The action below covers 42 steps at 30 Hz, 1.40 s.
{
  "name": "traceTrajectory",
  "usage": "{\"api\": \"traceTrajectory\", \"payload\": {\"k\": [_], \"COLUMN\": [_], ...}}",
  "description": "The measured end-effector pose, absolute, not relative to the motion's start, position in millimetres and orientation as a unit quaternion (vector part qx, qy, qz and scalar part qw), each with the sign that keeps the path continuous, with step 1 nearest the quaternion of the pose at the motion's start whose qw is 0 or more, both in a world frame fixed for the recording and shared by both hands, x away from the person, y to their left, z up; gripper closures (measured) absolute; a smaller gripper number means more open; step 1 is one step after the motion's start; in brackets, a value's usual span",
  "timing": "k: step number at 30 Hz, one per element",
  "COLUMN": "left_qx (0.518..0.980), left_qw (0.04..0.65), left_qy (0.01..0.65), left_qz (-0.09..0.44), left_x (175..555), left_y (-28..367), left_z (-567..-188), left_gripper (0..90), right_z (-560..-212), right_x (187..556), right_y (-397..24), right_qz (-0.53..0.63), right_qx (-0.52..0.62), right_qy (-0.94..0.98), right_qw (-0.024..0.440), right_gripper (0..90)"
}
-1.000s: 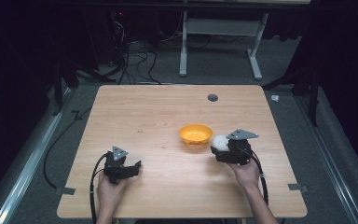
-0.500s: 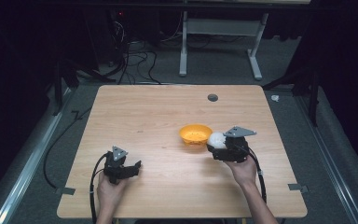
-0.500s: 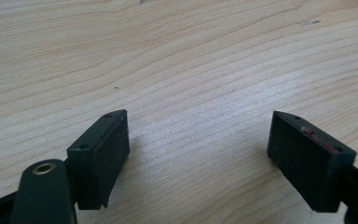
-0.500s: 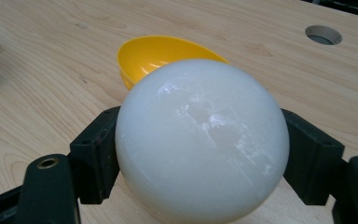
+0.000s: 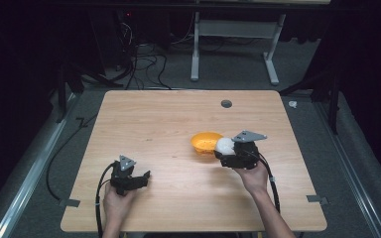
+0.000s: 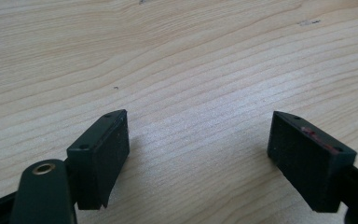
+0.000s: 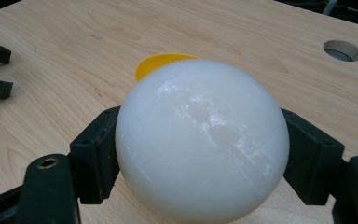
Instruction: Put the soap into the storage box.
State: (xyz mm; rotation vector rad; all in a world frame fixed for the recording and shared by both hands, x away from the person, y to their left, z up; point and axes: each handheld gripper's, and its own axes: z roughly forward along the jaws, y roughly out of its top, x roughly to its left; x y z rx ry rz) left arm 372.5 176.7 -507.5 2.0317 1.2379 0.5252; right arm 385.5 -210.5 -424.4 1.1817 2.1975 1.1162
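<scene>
Light wooden table (image 5: pixel 178 119) w/ shallow orange plastic bowl (image 5: pixel 206 142) as landmark. Right gripper (image 5: pixel 226 151) at bowl's right rim, jaws clamped on smooth white ball (image 7: pixel 201 140). Left gripper (image 5: pixel 138 178) well left of bowl, jaws wide, empty. Ball grabbed; prob. drop into bowl left.

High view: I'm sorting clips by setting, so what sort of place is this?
Probably a lab or workshop. A bare wooden table stands on grey carpet, tangled cables lie behind it, and the white frame of another desk sits beyond.
</scene>
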Motion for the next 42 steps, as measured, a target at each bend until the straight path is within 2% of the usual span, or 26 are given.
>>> {"api": "traceTrajectory", "payload": {"k": [42], "left_qx": [0.783], "left_qw": [0.345], "left_qy": [0.476], "left_qz": [0.201], "left_x": [373], "left_y": [177], "left_z": [-507], "left_gripper": [21.0], "right_z": [-420], "right_x": [422], "right_y": [-184], "right_qz": [0.396], "right_qx": [0.419], "right_qy": [0.795], "right_qw": [0.189], "right_gripper": [24.4]}}
